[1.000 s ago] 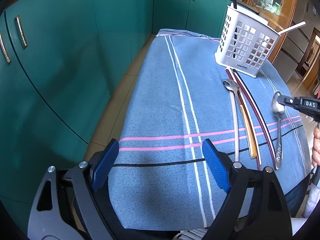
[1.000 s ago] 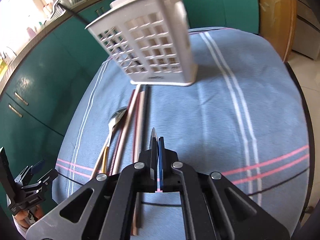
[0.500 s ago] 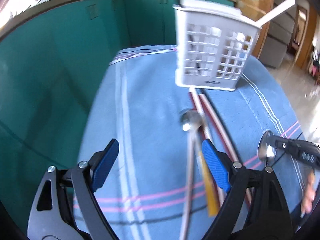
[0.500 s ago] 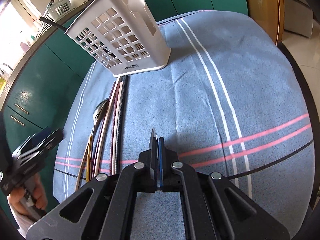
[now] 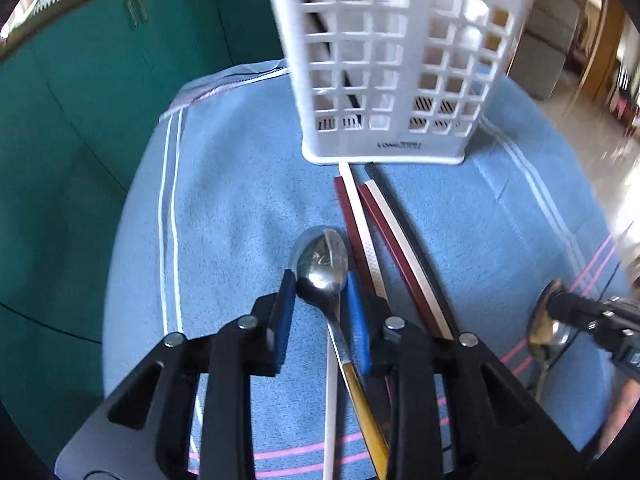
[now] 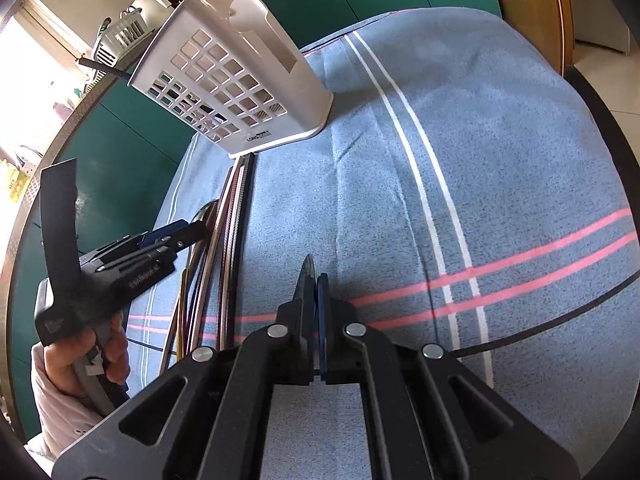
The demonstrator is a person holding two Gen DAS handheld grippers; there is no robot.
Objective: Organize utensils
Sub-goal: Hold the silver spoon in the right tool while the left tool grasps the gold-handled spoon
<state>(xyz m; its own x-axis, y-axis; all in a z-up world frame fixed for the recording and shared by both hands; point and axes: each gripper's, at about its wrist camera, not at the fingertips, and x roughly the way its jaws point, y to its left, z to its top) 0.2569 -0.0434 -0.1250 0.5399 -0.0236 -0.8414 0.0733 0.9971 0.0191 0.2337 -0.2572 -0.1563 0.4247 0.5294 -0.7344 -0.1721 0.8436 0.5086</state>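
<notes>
In the left wrist view the left gripper (image 5: pixel 320 284) sits nearest, its black arms ending in blue pads that have just been closing in on the bowl of a silver metal spoon with a gold-toned handle (image 5: pixel 322 264). The pads stand at either side of the bowl's base and neck, close against it; whether they press on it cannot be told. The spoon lies on a blue cloth with white, pink and black stripes (image 5: pixel 240 208), its handle running back toward the camera beside a thin white stick (image 5: pixel 330 408).

Just right of the spoon lie several long flat sticks, dark red and white (image 5: pixel 362 232), side by side, with a black one at their right; their far ends reach the foot of a white plastic lattice utensil basket (image 5: pixel 396 76). The basket stands upright at the far part of the cloth and holds a few dark and pale utensils.

At the right edge of that view the right gripper (image 5: pixel 560 304) clamps a second silver spoon (image 5: pixel 546 328) by its bowl, above the pink stripes. In the right wrist view its fingers are pressed together on the thin edge of that spoon (image 6: pixel 308 276).

Beyond the cloth stand teal cabinet doors (image 5: pixel 80 100); a person's hand (image 6: pixel 108 356) grips the left gripper's handle at the near left.
</notes>
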